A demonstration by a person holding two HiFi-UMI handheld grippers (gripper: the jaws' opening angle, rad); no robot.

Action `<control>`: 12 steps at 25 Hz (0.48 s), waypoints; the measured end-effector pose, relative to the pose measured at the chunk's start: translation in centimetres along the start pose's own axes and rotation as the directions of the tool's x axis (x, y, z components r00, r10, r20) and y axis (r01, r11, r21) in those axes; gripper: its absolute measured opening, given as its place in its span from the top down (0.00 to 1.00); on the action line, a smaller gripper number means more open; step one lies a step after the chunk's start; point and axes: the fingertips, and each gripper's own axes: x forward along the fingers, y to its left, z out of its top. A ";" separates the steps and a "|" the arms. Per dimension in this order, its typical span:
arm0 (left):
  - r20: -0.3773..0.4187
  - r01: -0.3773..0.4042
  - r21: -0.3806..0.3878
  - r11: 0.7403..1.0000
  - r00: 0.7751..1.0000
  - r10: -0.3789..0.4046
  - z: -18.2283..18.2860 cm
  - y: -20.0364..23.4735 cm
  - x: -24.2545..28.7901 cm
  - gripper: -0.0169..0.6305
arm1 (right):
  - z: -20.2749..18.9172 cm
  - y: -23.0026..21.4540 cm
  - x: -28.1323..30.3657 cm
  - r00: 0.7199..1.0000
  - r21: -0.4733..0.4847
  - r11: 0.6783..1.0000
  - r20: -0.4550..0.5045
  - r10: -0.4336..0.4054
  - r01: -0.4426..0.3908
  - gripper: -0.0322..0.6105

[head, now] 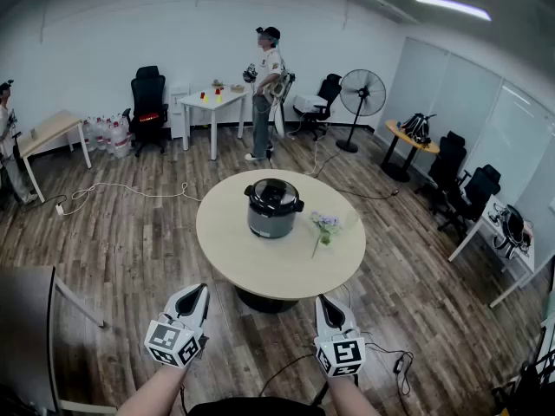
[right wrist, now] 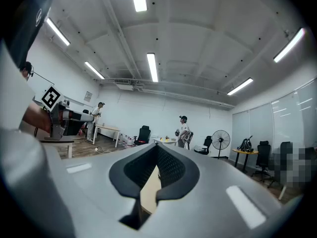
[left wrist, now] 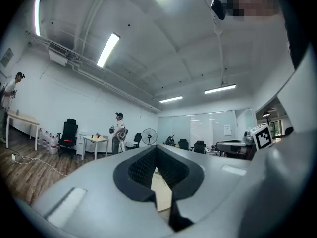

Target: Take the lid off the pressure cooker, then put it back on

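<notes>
The left gripper point(head: 193, 293) and the right gripper point(head: 327, 304) are held level and side by side, each carried in a hand at the near end, with the marker cubes turned upward. In the left gripper view the jaws are seen fully closed, with the dark ribbed pads point(left wrist: 141, 168) brought together at their tips; nothing is gripped between them. In the right gripper view the same condition is shown: the jaws are closed and empty, and only a strip of tan tabletop is seen through the recess behind the pads point(right wrist: 174, 168). Both grippers are positioned short of the near edge of the round table point(head: 234, 254), which lies directly ahead of them. The cooker point(head: 271, 217) is located on that table, ahead of both grippers, well apart from either, and roughly on the line between them. The lid point(head: 274, 194) is seated on top of the cooker, with its black handle uppermost. A sprig of flowers point(head: 326, 224) is laid on the tabletop ahead of the right gripper, just beside the cooker. Farther ahead, beyond the table, a standing person point(head: 267, 89) is seen beside a white table point(head: 211, 100), and a fan point(head: 362, 94) is placed ahead and to the right.
</notes>
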 end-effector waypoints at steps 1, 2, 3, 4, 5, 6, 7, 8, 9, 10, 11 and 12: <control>0.000 0.000 -0.001 1.000 1.000 0.000 0.0 0.0 0.0 0.97 | -0.1 0.0 0.0 1.000 0.001 1.000 -0.002 0.000 0.000 0.94; -0.001 0.001 -0.002 1.000 1.000 -0.001 -0.1 -0.1 0.1 0.97 | -0.1 0.0 0.0 1.000 0.002 1.000 -0.003 0.000 0.000 0.94; -0.001 0.001 -0.003 1.000 1.000 -0.001 -0.1 0.0 0.1 0.97 | -0.2 0.1 0.1 1.000 0.004 1.000 -0.004 -0.001 0.001 0.94; -0.001 0.002 -0.003 1.000 1.000 -0.002 -0.2 0.0 0.1 0.97 | -0.3 0.1 0.1 1.000 0.006 1.000 -0.005 -0.001 0.001 0.94; -0.002 0.002 -0.003 1.000 1.000 -0.002 -0.3 0.1 0.1 0.97 | -0.5 0.1 0.2 1.000 0.008 1.000 -0.007 -0.002 0.002 0.94; -0.003 0.003 -0.003 1.000 1.000 -0.003 -0.3 0.1 0.1 0.97 | -0.6 0.1 0.2 1.000 0.009 1.000 -0.009 -0.004 0.004 0.94; -0.004 0.003 -0.002 1.000 1.000 -0.003 -0.4 0.1 0.1 0.97 | -0.7 0.1 0.2 1.000 0.009 1.000 -0.009 -0.007 0.007 0.94; -0.005 0.003 -0.003 1.000 1.000 -0.003 -0.4 0.1 0.2 0.97 | -0.7 0.1 0.1 1.000 0.010 1.000 -0.006 -0.009 0.009 0.94; -0.006 0.002 -0.005 1.000 1.000 -0.002 -0.4 0.1 0.2 0.97 | -0.5 0.0 0.0 1.000 0.017 1.000 0.003 -0.006 0.006 0.94; -0.007 0.002 -0.006 1.000 1.000 -0.002 -0.3 0.1 0.1 0.97 | -0.3 0.1 -0.1 1.000 0.034 0.999 0.020 0.003 -0.004 0.94; -0.008 0.002 -0.008 1.000 1.000 -0.002 -0.3 0.0 0.1 0.97 | 0.0 0.2 -0.3 0.999 0.059 0.998 0.041 0.019 -0.021 0.94; -0.008 0.002 -0.009 1.000 1.000 -0.002 -0.3 0.0 0.0 0.97 | 0.2 0.3 -0.5 0.998 0.085 0.996 0.059 0.036 -0.041 0.94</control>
